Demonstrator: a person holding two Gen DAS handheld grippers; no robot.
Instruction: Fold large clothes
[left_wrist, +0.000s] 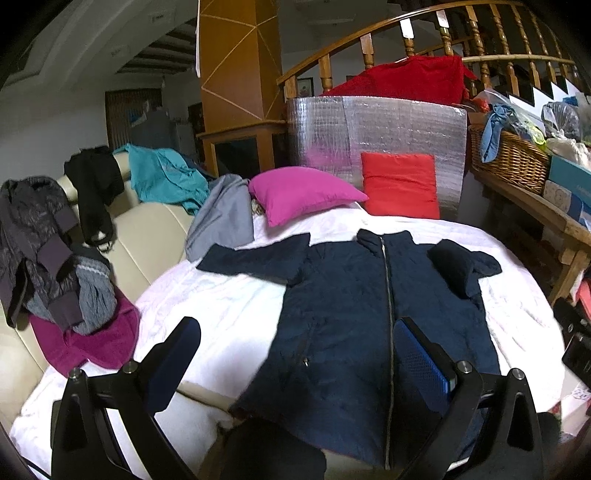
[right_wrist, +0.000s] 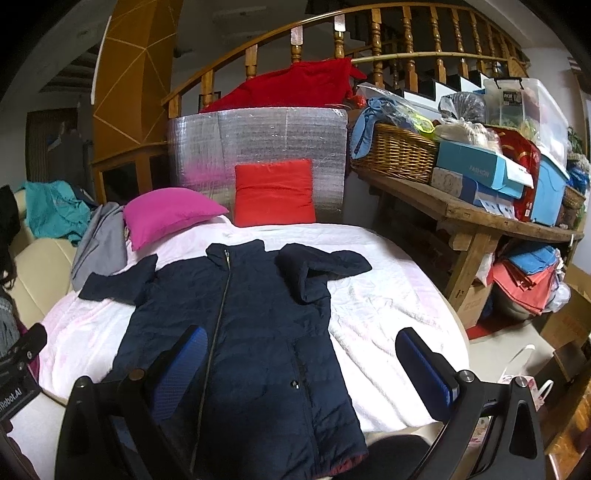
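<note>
Both the left claw (left_wrist: 295, 358) and right claw (right_wrist: 301, 363) are hanging wide open, empty, over the navy jacket (right_wrist: 251, 332); a blue box (right_wrist: 476, 168) is reading "FASHION".

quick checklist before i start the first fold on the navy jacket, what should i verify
1. Left gripper open and holding nothing: ok.
2. Right gripper open and holding nothing: ok.
3. Navy quilted zip-front jacket lying front up, zip closed: ok.
4. Sleeve on the left spread flat on the white blanket: ok.
5. Sleeve on the right flat: not ok, it is doubled back over the shoulder and bunched.
6. Fold area free of other items: not ok at the top left, where the grey garment and the magenta pillow sit close to the outstretched sleeve.
</note>
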